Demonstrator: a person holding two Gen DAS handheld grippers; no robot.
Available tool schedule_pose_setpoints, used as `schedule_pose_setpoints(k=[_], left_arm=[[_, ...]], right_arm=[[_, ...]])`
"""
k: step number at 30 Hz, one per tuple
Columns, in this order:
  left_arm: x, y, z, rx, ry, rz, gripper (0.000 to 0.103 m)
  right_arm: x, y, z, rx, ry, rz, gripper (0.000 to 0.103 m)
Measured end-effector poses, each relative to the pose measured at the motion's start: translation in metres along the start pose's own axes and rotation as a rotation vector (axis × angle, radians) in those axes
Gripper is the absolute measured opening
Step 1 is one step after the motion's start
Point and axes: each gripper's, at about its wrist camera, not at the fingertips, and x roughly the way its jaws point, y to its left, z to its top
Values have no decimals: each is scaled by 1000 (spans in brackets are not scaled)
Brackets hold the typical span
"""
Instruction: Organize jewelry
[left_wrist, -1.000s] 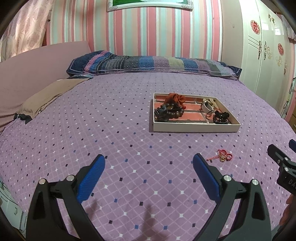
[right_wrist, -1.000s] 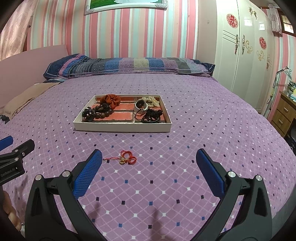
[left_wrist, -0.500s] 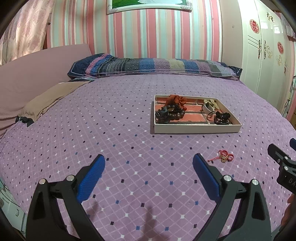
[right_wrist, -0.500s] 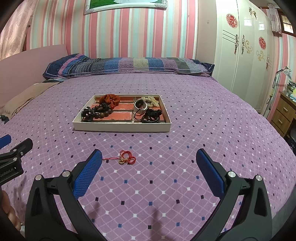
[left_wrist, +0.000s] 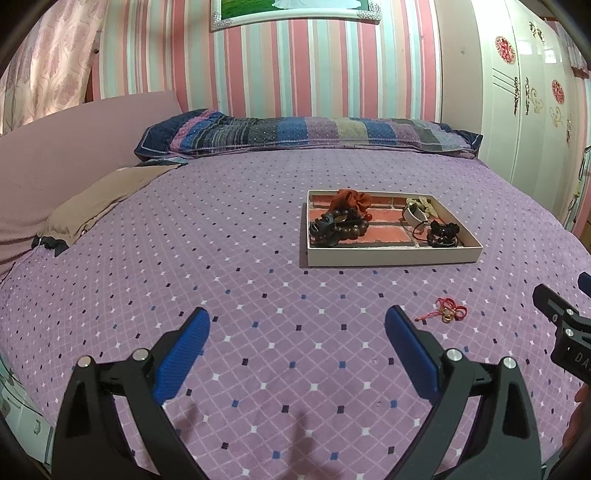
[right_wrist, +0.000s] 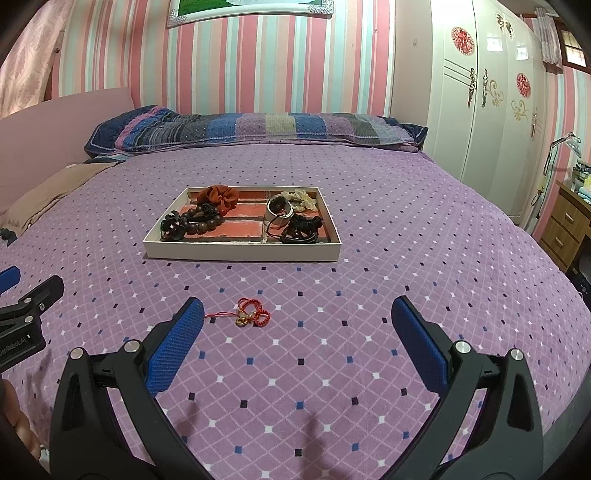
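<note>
Little change since earlier frames: left view has tilted up slightly so the tray sits a bit lower in frame, both claws remain spread, red charm unmoved. Left wrist view: left claw (left_wrist: 297, 334) wide, blue pads apart, nothing between them, hovering over the purple bedspread (left_wrist: 184, 258). Ahead and right of it, the tray (left_wrist: 391, 254) lies flat on the bed, holding a rust scrunchie (left_wrist: 351, 201), dark bead bracelet (left_wrist: 347, 229), a white ring-shaped piece (left_wrist: 413, 214) and black hair ties (left_wrist: 441, 232). Red knotted cord charm (left_wrist: 448, 314) lies on the bedspread just right of the right pad, near side of the tray, apart from it. Right claw's tip (left_wrist: 550, 306) shows at the right edge. Right wrist view: right claw (right_wrist: 297, 325) wide, empty. Red charm (right_wrist: 249, 315) lies ahead between the pads, closer to the left pad, its tail nearly reaching that pad; contact cannot be told. Tray (right_wrist: 240, 253) farther ahead, slightly left of centre, same jewelry inside. Left claw's body (right_wrist: 26, 314) visible at far left. Striped pillow (right_wrist: 258, 127) beyond the tray, white wardrobe (right_wrist: 480, 110) far right.
</note>
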Motion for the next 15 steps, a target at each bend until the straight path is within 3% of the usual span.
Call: schedule_pose_setpoints(k=[15], left_arm=[[1,4,3,-1,-4,7,94]], right_arm=[[0,-1,0,1,-1,-1,99]])
